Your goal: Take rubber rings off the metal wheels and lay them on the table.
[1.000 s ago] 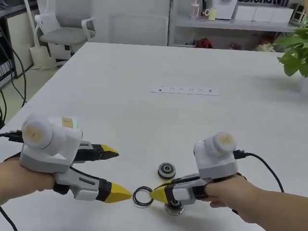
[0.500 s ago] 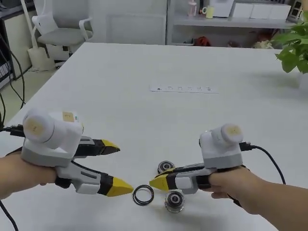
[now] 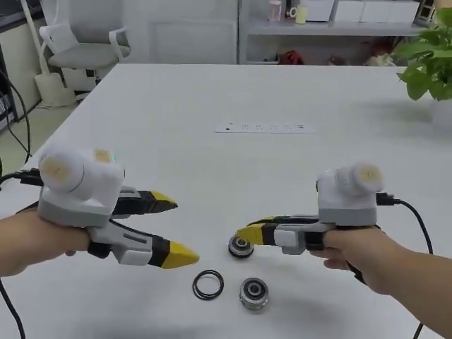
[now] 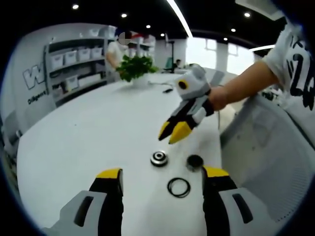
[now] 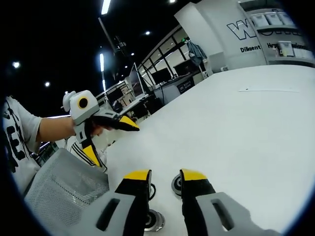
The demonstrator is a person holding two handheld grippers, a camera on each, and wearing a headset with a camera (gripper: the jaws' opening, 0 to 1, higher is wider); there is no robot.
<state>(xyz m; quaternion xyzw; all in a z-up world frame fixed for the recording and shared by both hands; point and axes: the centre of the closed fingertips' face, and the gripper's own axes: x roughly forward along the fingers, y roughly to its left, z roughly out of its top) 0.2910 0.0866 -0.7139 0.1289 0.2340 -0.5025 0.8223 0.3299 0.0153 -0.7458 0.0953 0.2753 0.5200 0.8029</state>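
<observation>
Black rubber ring [image 3: 208, 284] lies flat and loose on the white table [image 3: 176, 106], closest to me, with nothing touching it. Just to its right sits a metal wheel [image 3: 253, 293], apart from the ring. My left gripper [image 3: 185, 231] comes in from the left with its fingers spread wide and empty, the nearer yellow tip just left of the ring. A little farther back is a second metal wheel [image 3: 241, 246]. My right gripper [image 3: 240, 235] points at it from the right, fingers drawn in to a narrow gap and holding nothing. The tips are right at that wheel, but I cannot tell whether they touch it. Beyond, well apart from the work, a white power strip [image 3: 265, 128] lies across the table. A green plant [image 3: 427, 67] stands at the far right edge, and an office chair [image 3: 85, 42] past the far left corner.
</observation>
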